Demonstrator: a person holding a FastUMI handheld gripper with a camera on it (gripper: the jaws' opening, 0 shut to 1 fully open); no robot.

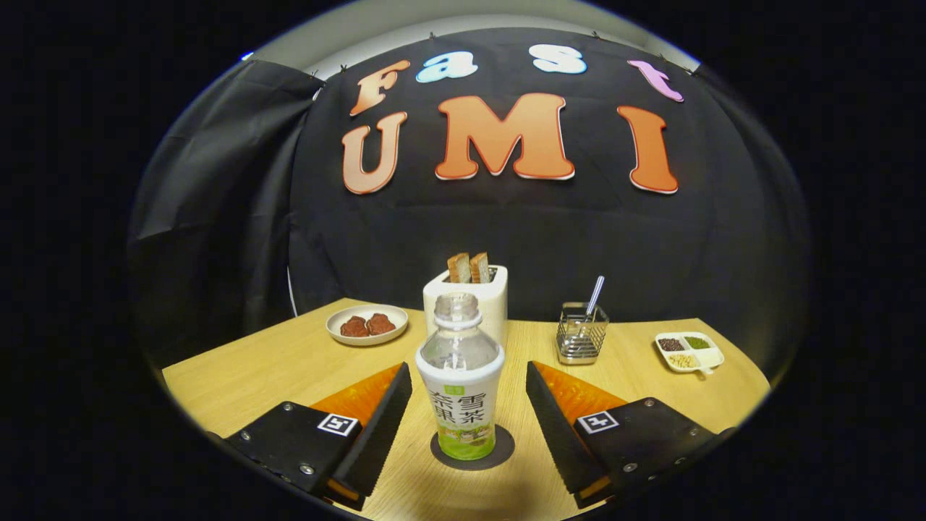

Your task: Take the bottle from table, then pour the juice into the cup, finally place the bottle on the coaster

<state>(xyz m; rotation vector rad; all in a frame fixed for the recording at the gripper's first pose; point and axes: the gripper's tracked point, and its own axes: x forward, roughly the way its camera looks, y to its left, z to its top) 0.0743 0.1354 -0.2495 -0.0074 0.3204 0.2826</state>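
A clear bottle (461,376) with a white and green label stands upright on a dark round coaster (499,451) on the wooden table (239,376). It has no cap on its neck. My gripper (469,387) is open, one finger on each side of the bottle. Both fingers stand clear of the bottle with a gap on either side.
Behind the bottle stands a white toaster (492,297) with two slices of bread. A plate with brown food (367,325) lies back left. A wire holder with a utensil (582,333) and a small divided dish (689,351) sit back right.
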